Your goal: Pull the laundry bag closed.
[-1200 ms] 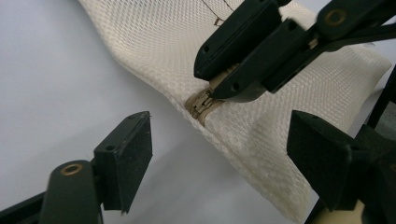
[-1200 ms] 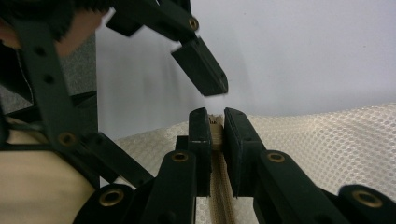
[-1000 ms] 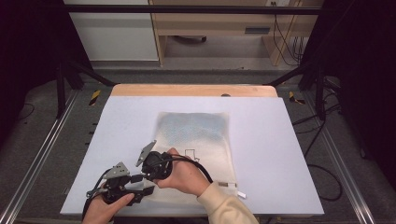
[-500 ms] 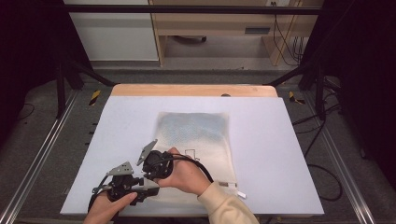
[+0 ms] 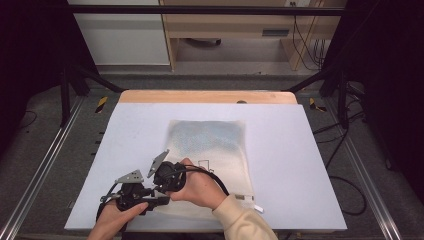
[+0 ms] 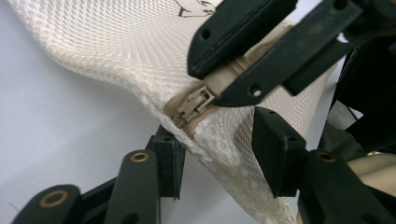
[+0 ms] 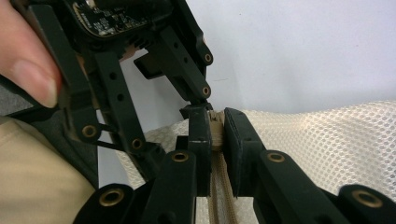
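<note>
While right gripper (image 7: 215, 128) pinches zipper (image 6: 194, 103), left gripper (image 6: 215, 144) brackets.

Your table (image 5: 300, 150) is covered by a pale bluish-white sheet, with a strip of bare wood showing along its far edge. Directly on that sheet you have one thing, a cream mesh bag (image 5: 210, 145), lying flat near the middle and reaching towards your side. Its near left corner, where the beige zipper (image 6: 194, 103) ends, is raised off the surface; the rest rests on the sheet
</note>
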A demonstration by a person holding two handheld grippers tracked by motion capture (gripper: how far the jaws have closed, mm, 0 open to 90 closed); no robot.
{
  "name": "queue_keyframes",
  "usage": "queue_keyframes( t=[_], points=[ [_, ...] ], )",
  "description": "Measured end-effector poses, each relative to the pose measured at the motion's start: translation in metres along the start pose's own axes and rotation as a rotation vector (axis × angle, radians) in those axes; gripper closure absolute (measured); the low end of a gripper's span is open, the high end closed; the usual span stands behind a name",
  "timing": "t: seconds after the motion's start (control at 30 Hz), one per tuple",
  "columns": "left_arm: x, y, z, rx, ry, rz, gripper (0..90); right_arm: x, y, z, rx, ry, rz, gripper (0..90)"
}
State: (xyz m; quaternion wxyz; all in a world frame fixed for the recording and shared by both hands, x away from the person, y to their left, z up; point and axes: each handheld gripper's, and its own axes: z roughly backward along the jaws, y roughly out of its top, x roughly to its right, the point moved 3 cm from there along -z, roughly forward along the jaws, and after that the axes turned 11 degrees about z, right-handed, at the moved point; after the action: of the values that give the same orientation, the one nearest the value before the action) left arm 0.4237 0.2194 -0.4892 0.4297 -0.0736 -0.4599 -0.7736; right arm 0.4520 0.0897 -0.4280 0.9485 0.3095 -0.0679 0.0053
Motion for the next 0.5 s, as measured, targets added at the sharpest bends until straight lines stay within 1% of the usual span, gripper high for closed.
queue_keyframes(
  t=[0.03,0.1,0.13,0.17,0.2,0.27,0.37,0.47,0.5],
  points=[
    [-0.0004,0.0002,-0.0003,-0.001,0.001,-0.002,56.1,0.0002,-0.0002,0.0001,0.004,0.001,0.003,81.7],
    [-0.0006,0.0008,-0.0011,0.002,0.018,-0.015,56.9,0.0003,-0.0011,0.0004,0.0,0.004,0.005,81.7],
    [-0.0007,0.0013,-0.0014,0.0,0.024,-0.028,56.8,0.0004,-0.0012,0.0004,-0.001,0.001,0.007,81.7],
    [-0.0008,0.0017,-0.0016,-0.001,0.021,-0.025,56.7,0.0003,-0.0014,0.0004,-0.002,-0.002,0.007,81.7],
    [-0.0017,0.0021,-0.0018,-0.002,0.025,-0.032,57.1,0.0003,-0.0014,0.0003,-0.002,-0.001,0.01,81.7],
    [-0.0023,0.0022,-0.0025,-0.005,0.02,-0.026,58.1,0.0002,-0.0016,-0.0001,-0.002,-0.001,0.012,81.7],
    [-0.0028,0.0029,-0.0034,0.0,0.019,-0.032,59.3,-0.0003,-0.0017,-0.0009,-0.003,0.002,0.01,81.7],
    [-0.0035,0.0035,-0.0028,0.003,0.013,-0.034,62.2,0.0002,-0.0021,0.0004,-0.004,0.0,0.004,81.7],
    [-0.0039,0.0039,-0.0026,0.007,0.015,-0.036,63.7,-0.0001,-0.0019,0.0005,0.0,-0.003,-0.007,81.7]
  ],
)
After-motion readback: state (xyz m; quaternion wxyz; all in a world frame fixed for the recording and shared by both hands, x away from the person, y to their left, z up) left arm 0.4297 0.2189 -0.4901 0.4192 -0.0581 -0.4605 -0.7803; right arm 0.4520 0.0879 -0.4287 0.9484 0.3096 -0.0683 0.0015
